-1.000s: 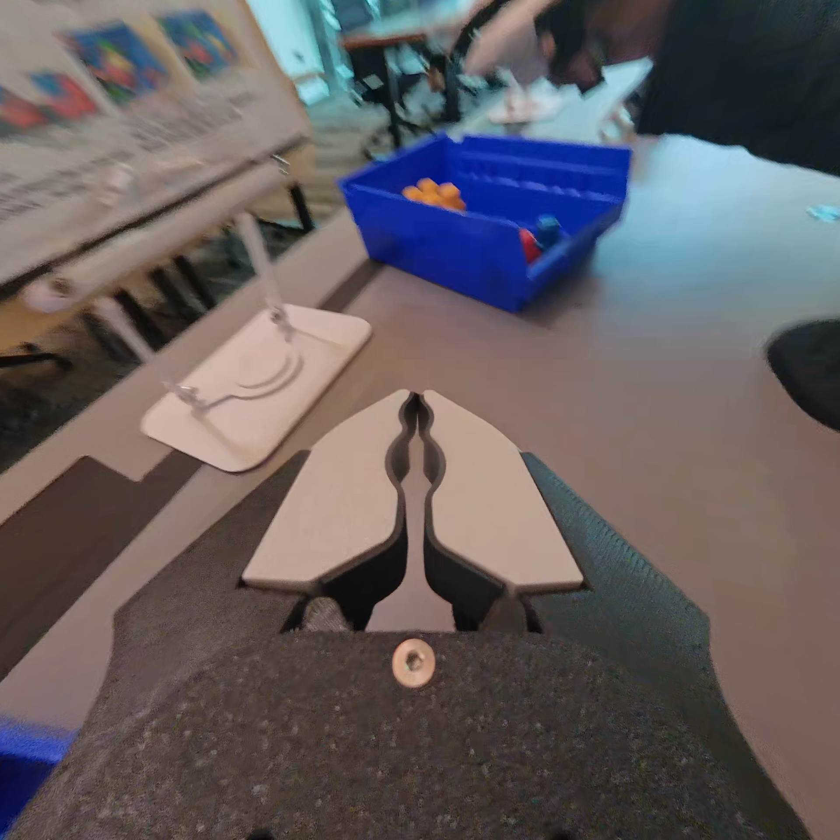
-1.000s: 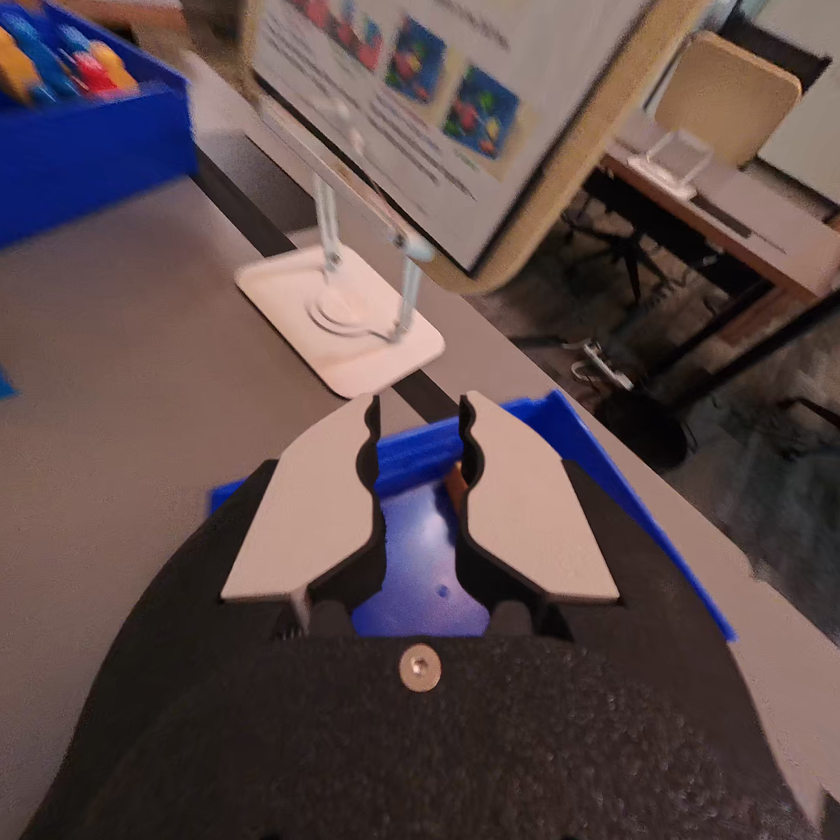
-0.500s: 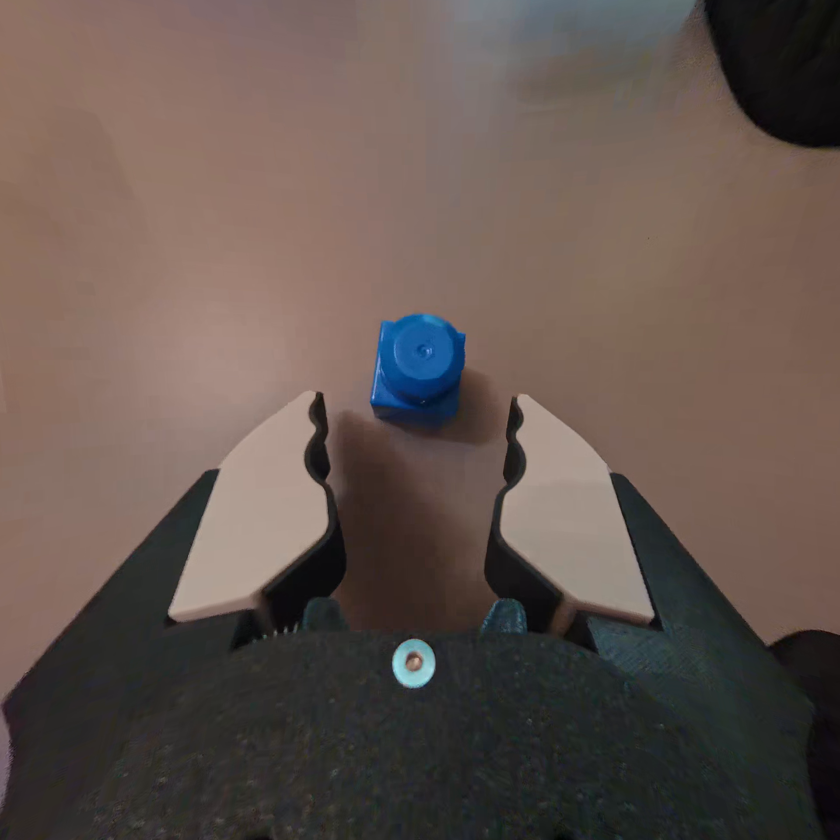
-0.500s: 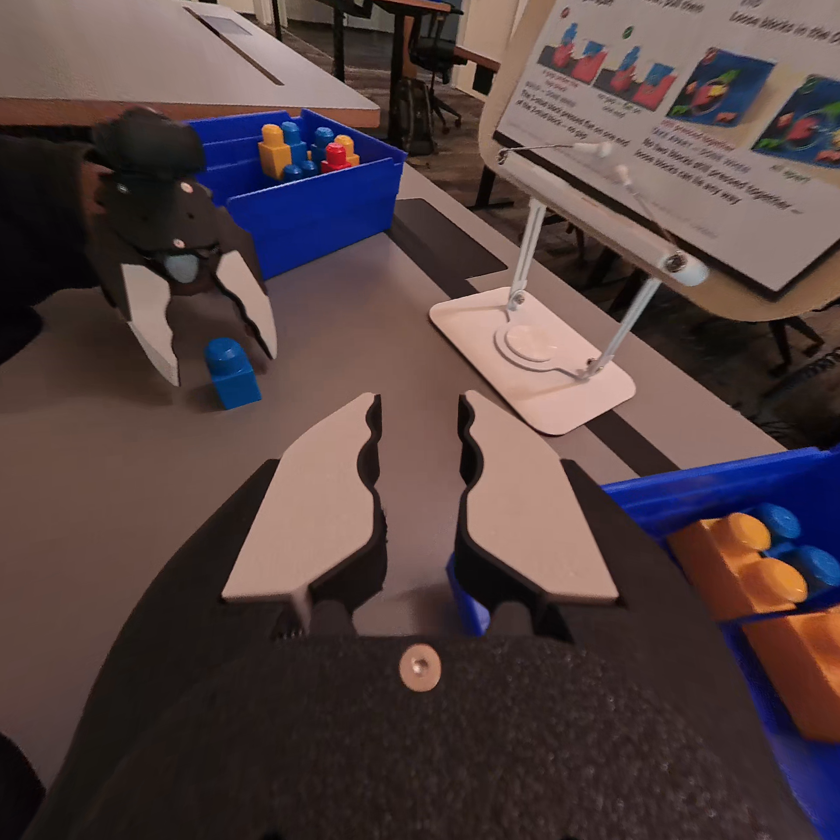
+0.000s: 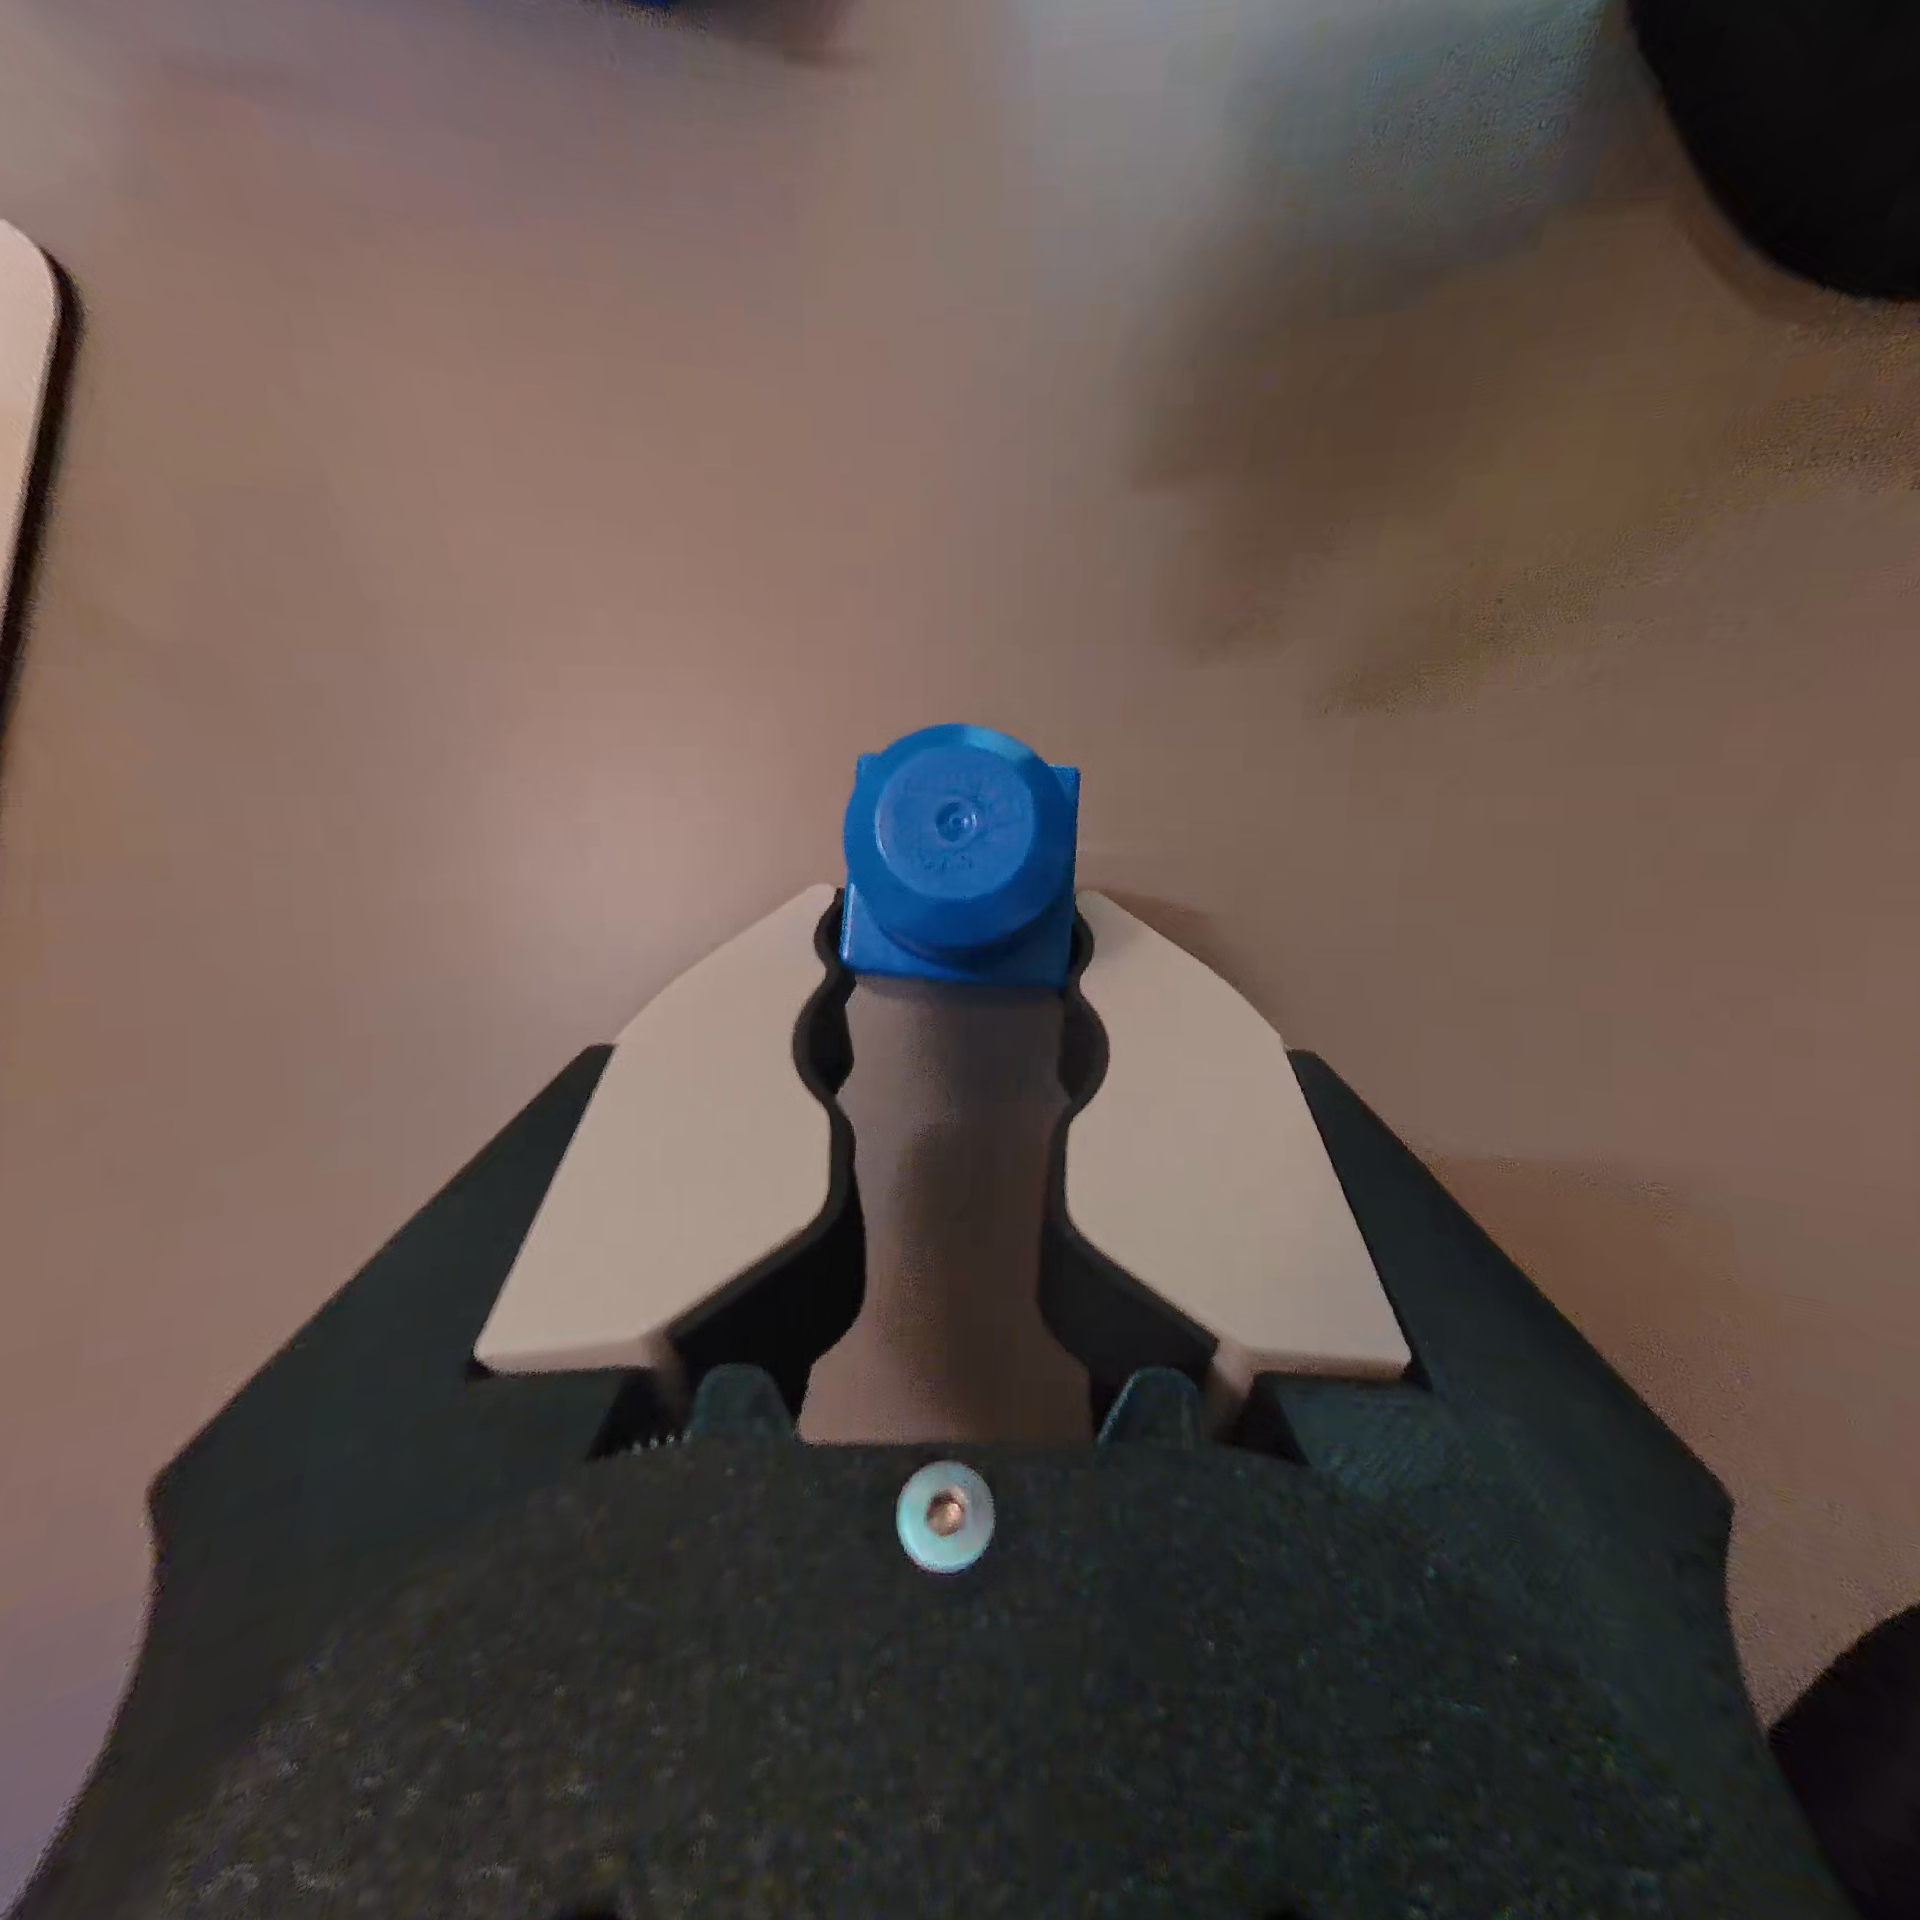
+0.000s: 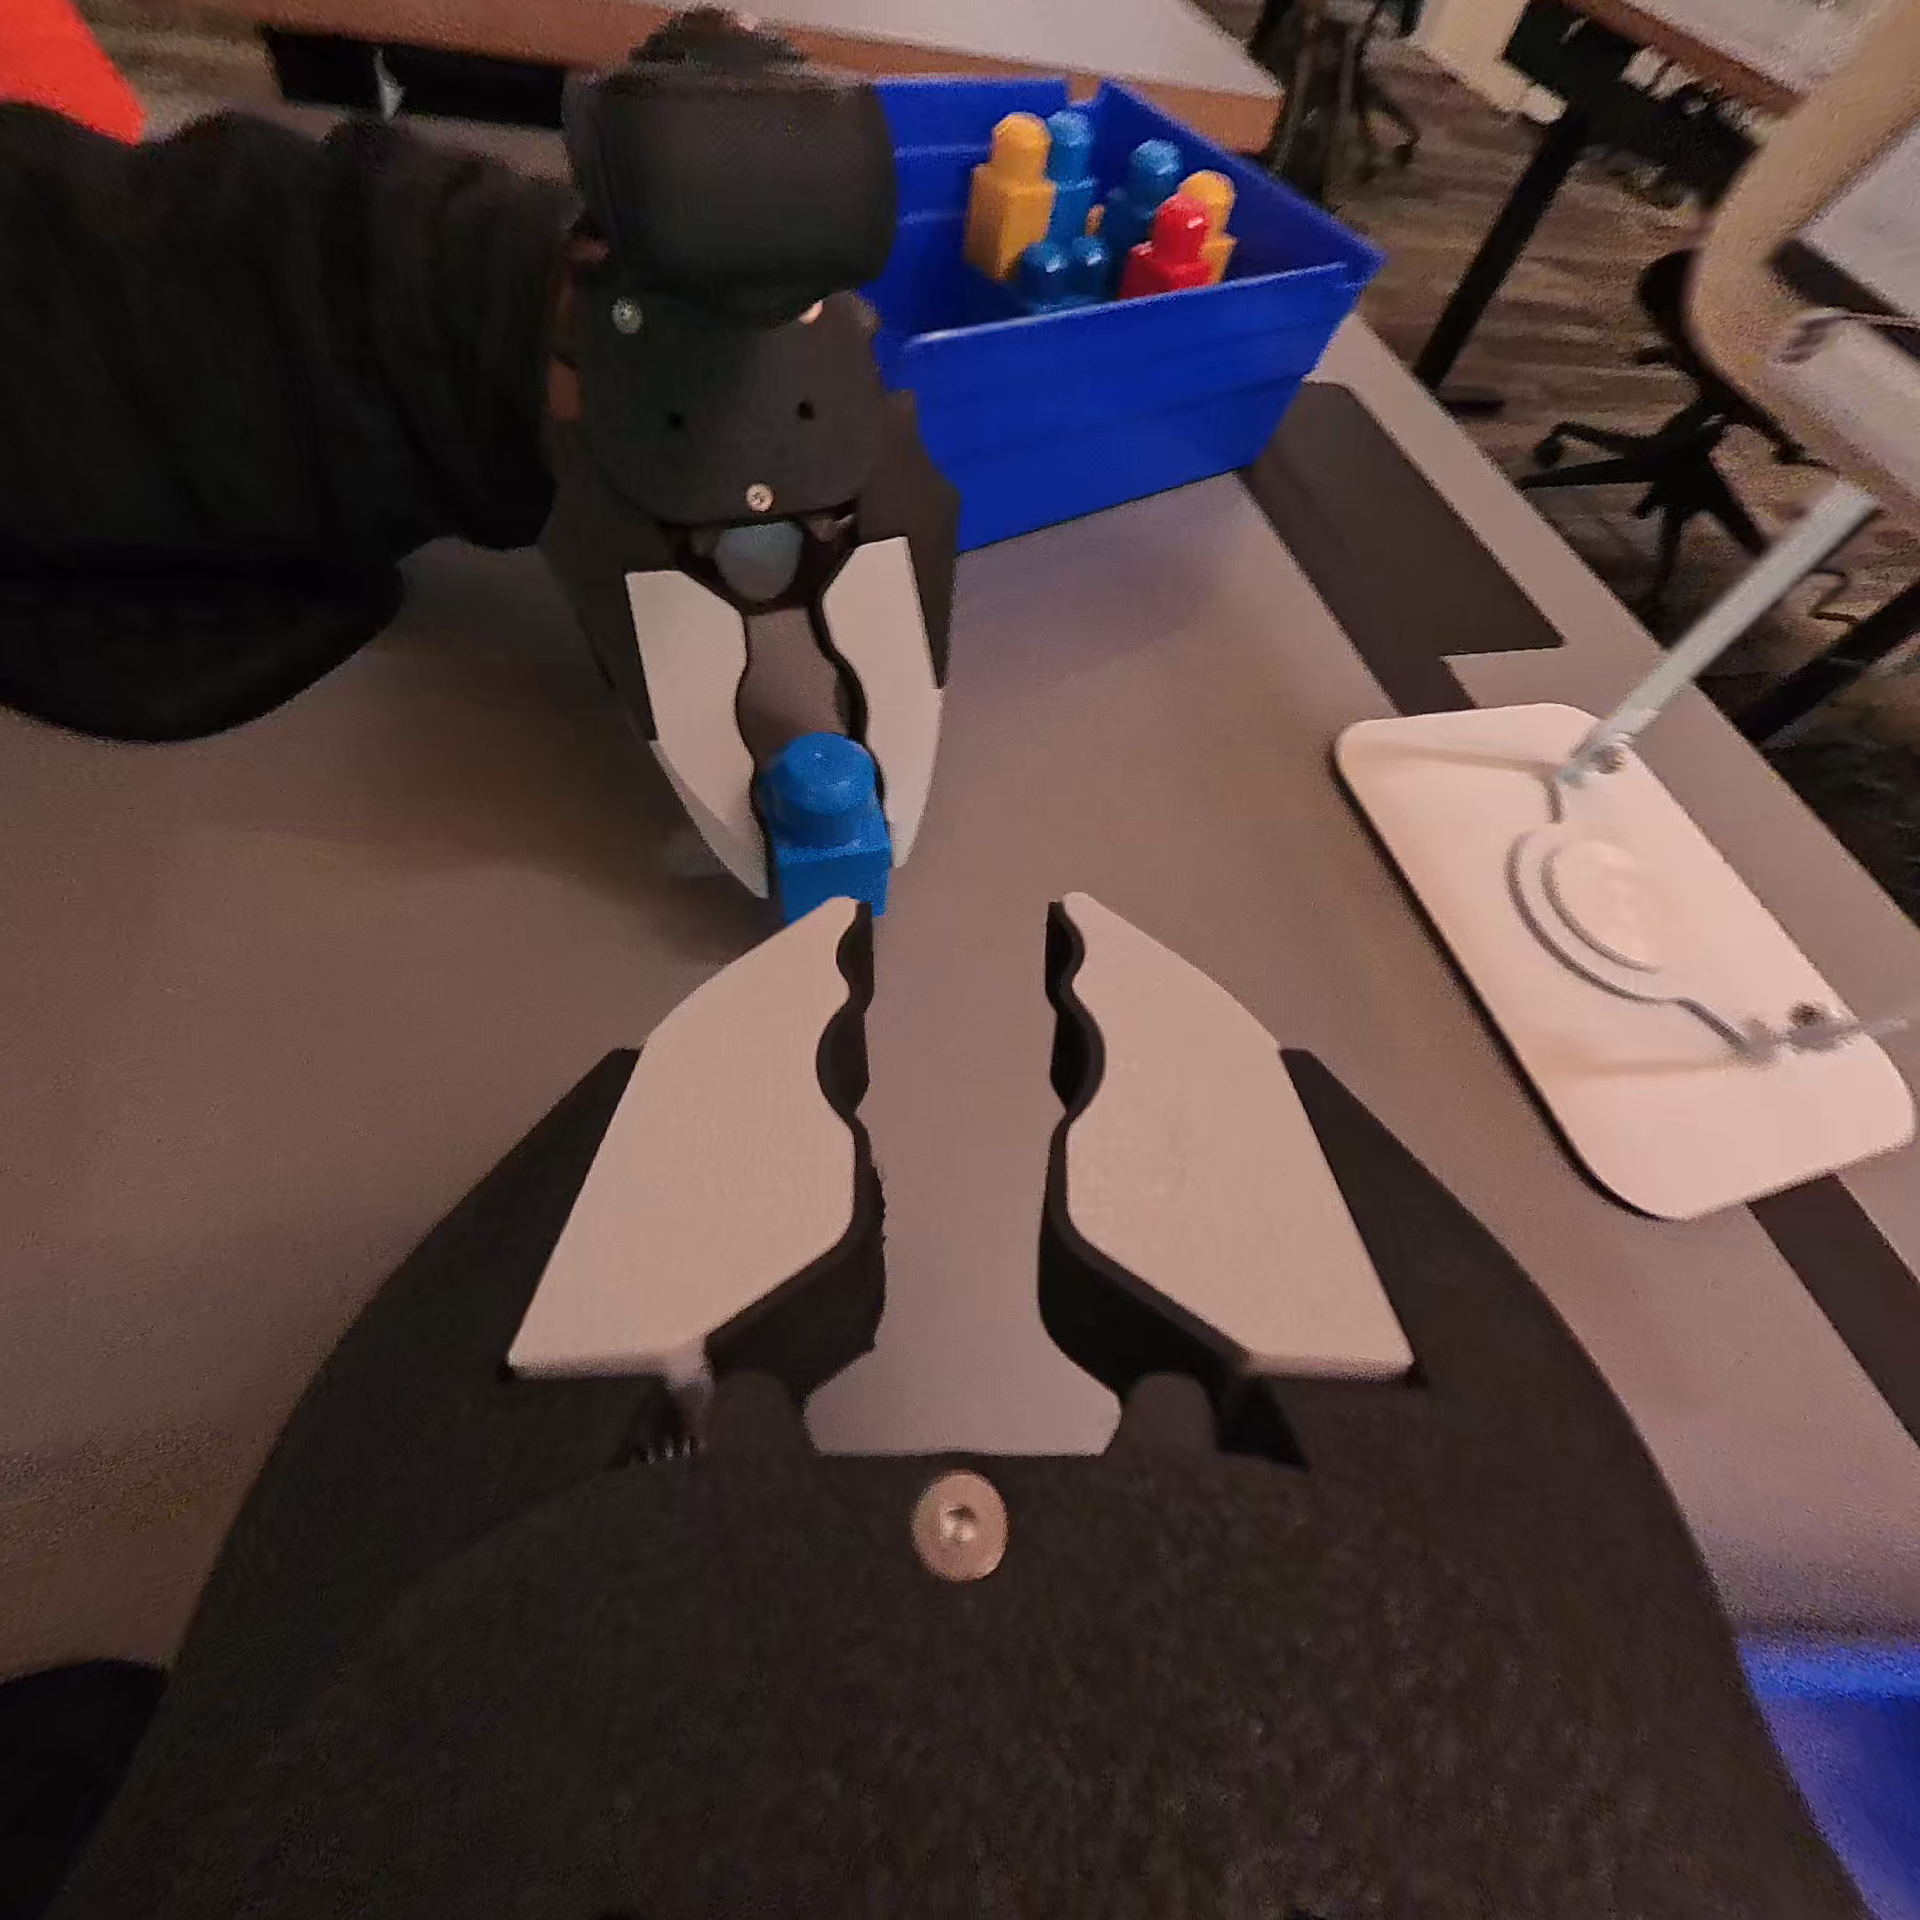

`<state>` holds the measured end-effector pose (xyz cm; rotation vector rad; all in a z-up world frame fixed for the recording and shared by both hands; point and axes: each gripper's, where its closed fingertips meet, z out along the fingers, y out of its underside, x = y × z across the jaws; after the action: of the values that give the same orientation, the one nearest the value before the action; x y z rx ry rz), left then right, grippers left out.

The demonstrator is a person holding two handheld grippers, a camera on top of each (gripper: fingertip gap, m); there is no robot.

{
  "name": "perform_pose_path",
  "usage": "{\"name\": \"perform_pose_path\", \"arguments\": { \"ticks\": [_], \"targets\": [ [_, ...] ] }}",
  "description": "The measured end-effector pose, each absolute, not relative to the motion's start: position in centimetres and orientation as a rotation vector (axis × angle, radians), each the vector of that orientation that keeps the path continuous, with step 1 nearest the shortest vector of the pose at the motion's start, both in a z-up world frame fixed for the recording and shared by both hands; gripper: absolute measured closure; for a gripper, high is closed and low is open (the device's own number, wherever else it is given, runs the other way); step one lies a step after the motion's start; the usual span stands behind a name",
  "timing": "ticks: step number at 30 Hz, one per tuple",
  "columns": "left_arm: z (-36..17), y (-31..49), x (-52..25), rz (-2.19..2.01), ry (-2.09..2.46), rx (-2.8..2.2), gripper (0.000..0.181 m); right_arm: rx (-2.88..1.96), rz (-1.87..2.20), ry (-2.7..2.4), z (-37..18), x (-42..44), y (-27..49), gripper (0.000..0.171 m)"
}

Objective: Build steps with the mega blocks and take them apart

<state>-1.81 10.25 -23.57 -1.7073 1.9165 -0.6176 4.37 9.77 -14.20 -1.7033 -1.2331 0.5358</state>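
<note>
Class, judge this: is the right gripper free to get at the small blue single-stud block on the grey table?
Probably not: the left gripper already clamps the small blue single-stud block from both sides. The right gripper is open and near.

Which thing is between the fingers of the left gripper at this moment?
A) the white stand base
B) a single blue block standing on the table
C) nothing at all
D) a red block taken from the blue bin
B: the left gripper has its fingertips on both sides of the blue block, which stands on the table.
</note>
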Motion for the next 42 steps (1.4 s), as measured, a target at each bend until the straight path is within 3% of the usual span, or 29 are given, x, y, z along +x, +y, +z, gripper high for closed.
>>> {"name": "perform_pose_path", "arguments": {
  "ticks": [11, 16, 29, 33, 38, 42],
  "targets": [
    [-23.7, 8.8, -0.9, -0.445, 2.035, -1.672, 0.144, -1.785, 0.477, -1.524, -18.8, -1.0, 8.0, 0.134],
    [-24.4, 8.6, -0.9, -0.417, 2.068, -1.671, 0.144, -1.811, 0.486, -1.550, -20.3, -1.4, 7.9, 0.142],
    [-20.6, 7.7, 0.6, -0.670, 1.930, -1.532, 0.145, -1.834, 0.488, -1.530, -19.0, 1.7, 7.3, 0.143],
    [-16.9, 9.3, 1.3, -0.807, 1.689, -1.449, 0.140, -1.833, 0.410, -1.483, -15.0, 5.9, 8.2, 0.143],
    [-12.7, 14.0, 0.1, -0.933, 1.246, -1.423, 0.161, -2.008, 0.069, -1.429, -9.5, 17.2, 10.8, 0.143],
    [-9.8, 16.8, -1.8, -0.861, 0.984, -1.347, 0.178, -2.294, -0.198, -1.399, -9.4, 26.8, 12.1, 0.143]
  ]
}}
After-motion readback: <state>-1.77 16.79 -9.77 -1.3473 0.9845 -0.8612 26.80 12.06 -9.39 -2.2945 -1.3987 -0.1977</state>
